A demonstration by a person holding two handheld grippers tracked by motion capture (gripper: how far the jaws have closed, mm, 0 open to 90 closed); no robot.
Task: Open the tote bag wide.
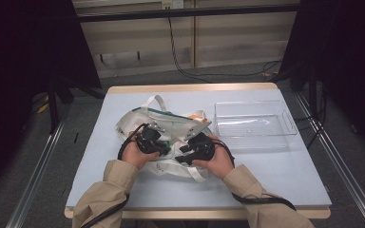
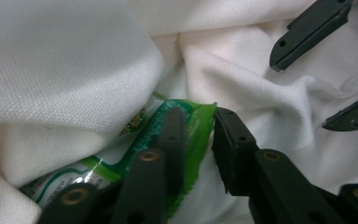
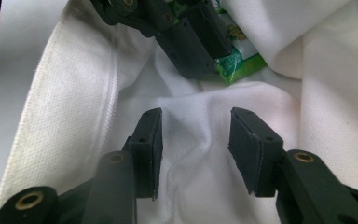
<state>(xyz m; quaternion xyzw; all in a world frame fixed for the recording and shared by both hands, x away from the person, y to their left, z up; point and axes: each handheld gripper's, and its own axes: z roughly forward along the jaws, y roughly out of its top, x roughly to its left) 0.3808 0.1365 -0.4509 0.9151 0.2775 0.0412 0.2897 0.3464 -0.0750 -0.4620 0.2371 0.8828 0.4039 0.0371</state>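
At centre frame, inside the white bag [image 1: 171, 124], left tongs [image 2: 193, 135] clamp a green packet [image 2: 193, 154]; right tongs [image 3: 196, 149] stand apart.

Overhead view; two close-ups inside white bag [image 1: 171, 130]

text: none legible | green-and-white plastic snack packet [image 2: 168, 135] inside the white cloth bag [image 2: 65, 70]: printed marks too blurred and too far covered to read | white cloth bag: no readable print
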